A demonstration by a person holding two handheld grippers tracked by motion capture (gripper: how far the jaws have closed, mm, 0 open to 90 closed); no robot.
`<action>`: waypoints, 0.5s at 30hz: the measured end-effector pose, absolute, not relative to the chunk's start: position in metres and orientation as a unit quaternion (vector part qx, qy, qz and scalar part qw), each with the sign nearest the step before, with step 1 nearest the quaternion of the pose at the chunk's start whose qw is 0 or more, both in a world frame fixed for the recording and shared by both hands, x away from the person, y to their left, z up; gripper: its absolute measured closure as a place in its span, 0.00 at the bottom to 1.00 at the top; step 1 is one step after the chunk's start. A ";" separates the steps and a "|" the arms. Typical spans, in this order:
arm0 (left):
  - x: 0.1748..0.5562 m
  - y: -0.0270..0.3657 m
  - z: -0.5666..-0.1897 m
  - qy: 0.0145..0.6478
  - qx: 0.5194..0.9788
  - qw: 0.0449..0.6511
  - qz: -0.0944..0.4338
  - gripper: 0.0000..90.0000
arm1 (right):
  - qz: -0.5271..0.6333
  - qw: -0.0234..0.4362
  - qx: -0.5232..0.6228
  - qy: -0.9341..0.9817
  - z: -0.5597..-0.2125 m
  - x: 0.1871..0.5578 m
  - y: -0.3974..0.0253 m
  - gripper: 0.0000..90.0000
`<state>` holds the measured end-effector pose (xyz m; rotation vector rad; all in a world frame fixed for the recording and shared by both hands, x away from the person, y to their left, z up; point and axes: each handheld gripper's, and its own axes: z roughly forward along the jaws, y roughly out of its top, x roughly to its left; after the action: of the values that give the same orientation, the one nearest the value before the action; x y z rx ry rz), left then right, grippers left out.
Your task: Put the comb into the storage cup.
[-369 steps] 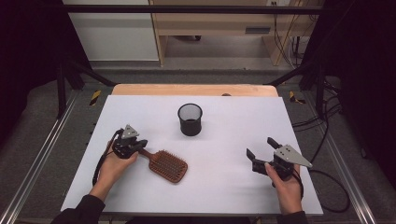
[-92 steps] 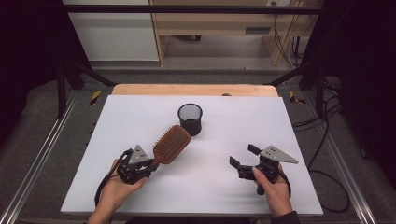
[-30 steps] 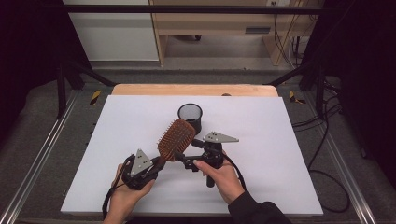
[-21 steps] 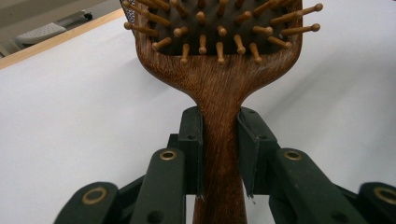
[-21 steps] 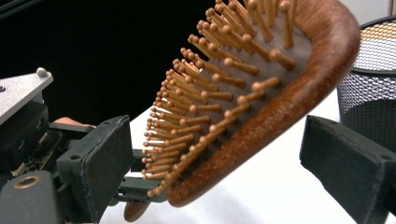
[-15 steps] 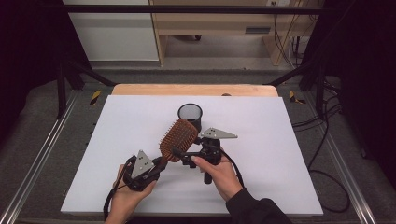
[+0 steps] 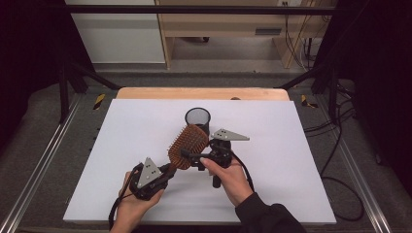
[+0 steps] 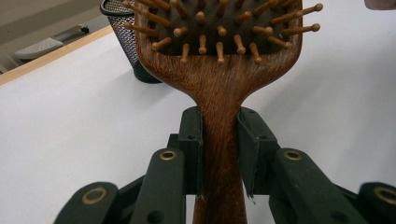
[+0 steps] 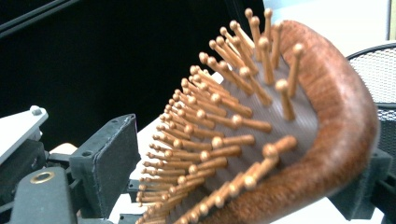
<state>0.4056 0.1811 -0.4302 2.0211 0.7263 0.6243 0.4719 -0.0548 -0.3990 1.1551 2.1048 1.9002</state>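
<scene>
A wooden paddle hairbrush (image 7: 187, 143) is held up off the white table (image 7: 121, 126), head pointing toward the far right. My left gripper (image 7: 167, 171) is shut on its handle; in the left gripper view both pads clamp the handle (image 8: 219, 140) just below the bristled head (image 8: 219, 28). My right gripper (image 7: 192, 158) is open and straddles the brush head. In the right gripper view one jaw faces the bristle tips and the other sits behind the brush's (image 9: 280, 116) back. A black mesh cup (image 7: 197, 116) stands upright just beyond the brush.
The mesh cup (image 8: 126, 28) is close behind the brush head and also shows at the right (image 9: 378, 84). A wooden strip (image 7: 201, 93) runs along the table's far edge. Metal rails flank the table, and cables lie on the floor at right.
The left gripper picked the brush off the table and raised it. The right gripper swung in from the right and set its jaws around the brush head; little motion in the last half second.
</scene>
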 end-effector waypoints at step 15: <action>0.404 0.176 -0.432 0.286 0.814 0.441 0.248 0.81 | 0.626 0.036 0.377 0.681 -0.395 0.474 -0.055 0.18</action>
<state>0.4041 0.1764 -0.4316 2.0198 0.7103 0.6144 0.4742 -0.0548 -0.3947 1.1587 2.0926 1.9230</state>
